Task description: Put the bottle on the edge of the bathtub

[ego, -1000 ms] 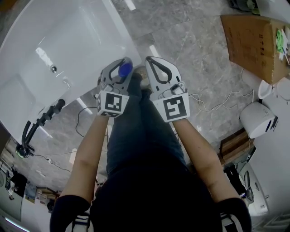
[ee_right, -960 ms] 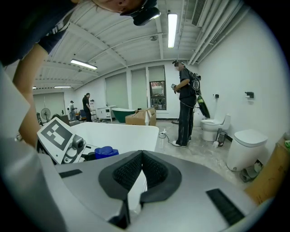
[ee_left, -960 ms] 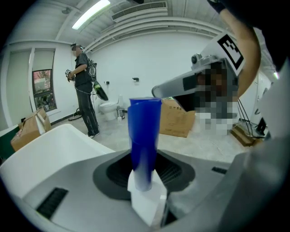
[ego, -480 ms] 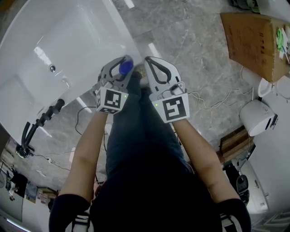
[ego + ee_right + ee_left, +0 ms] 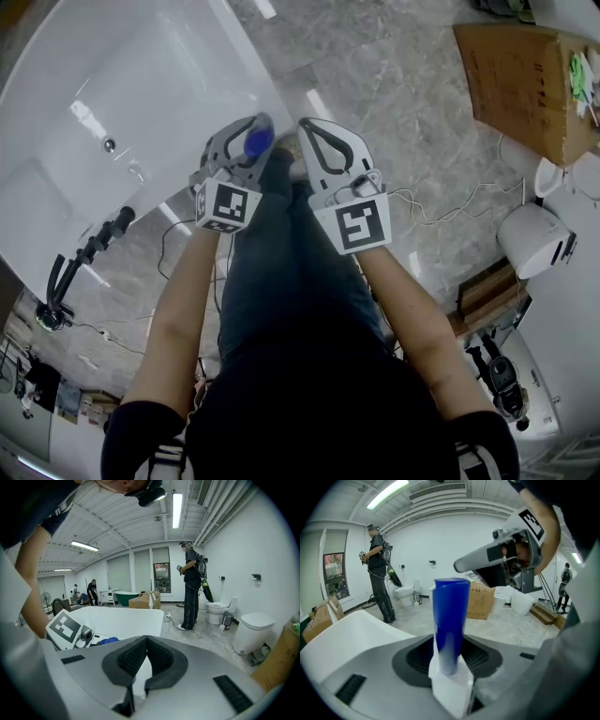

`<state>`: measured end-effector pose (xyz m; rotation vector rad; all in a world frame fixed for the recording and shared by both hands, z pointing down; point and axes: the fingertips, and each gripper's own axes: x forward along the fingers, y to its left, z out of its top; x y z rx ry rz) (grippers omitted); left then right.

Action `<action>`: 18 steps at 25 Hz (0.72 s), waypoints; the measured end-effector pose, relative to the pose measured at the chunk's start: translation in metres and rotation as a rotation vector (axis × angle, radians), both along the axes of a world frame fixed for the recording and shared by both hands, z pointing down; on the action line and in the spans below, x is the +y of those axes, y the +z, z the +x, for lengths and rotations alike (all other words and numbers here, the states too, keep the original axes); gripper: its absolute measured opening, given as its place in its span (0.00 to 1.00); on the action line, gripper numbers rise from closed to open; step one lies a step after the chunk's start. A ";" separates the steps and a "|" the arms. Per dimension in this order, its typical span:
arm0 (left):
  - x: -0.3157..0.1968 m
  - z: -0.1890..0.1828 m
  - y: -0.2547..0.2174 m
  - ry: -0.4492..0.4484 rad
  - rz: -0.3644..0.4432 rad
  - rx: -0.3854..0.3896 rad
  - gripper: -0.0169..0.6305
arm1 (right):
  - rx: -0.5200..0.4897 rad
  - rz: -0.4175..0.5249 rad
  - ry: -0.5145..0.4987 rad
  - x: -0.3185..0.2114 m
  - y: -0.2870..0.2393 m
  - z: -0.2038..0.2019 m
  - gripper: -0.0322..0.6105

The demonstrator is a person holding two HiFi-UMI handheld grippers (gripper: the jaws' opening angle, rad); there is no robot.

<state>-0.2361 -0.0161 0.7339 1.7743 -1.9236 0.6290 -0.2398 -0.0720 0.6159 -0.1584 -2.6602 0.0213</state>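
A blue bottle [image 5: 259,141] with a white lower end stands between the jaws of my left gripper [image 5: 255,131], upright in the left gripper view [image 5: 450,616]. The pads hold it, and the jaws have just been opening a little with the bottle still between them. This gripper hangs just off the near right rim of the white bathtub [image 5: 253,70], above the person's legs. My right gripper [image 5: 306,126] is beside it to the right, shut with nothing in it; its tips meet in the right gripper view [image 5: 146,638].
A black tap and hose [image 5: 84,253] sit at the tub's near end. On the grey floor are a cardboard box [image 5: 525,84], a white bin [image 5: 534,246] and cables [image 5: 441,211]. A person [image 5: 192,588] stands near a toilet [image 5: 216,611].
The left gripper has tipped slightly with the bottle in it. The right gripper has not moved.
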 end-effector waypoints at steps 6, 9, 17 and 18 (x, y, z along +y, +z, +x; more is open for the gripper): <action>0.008 0.003 -0.001 0.022 -0.016 -0.018 0.30 | -0.007 0.001 0.006 0.002 -0.005 0.007 0.08; 0.013 0.002 -0.005 0.020 -0.017 -0.016 0.30 | -0.014 0.007 0.011 0.002 -0.011 0.009 0.08; 0.028 0.004 -0.027 0.037 -0.022 -0.040 0.31 | -0.057 0.043 0.037 -0.006 -0.035 0.017 0.08; 0.031 0.005 -0.032 0.036 -0.018 -0.045 0.31 | -0.062 0.048 0.043 -0.006 -0.039 0.019 0.08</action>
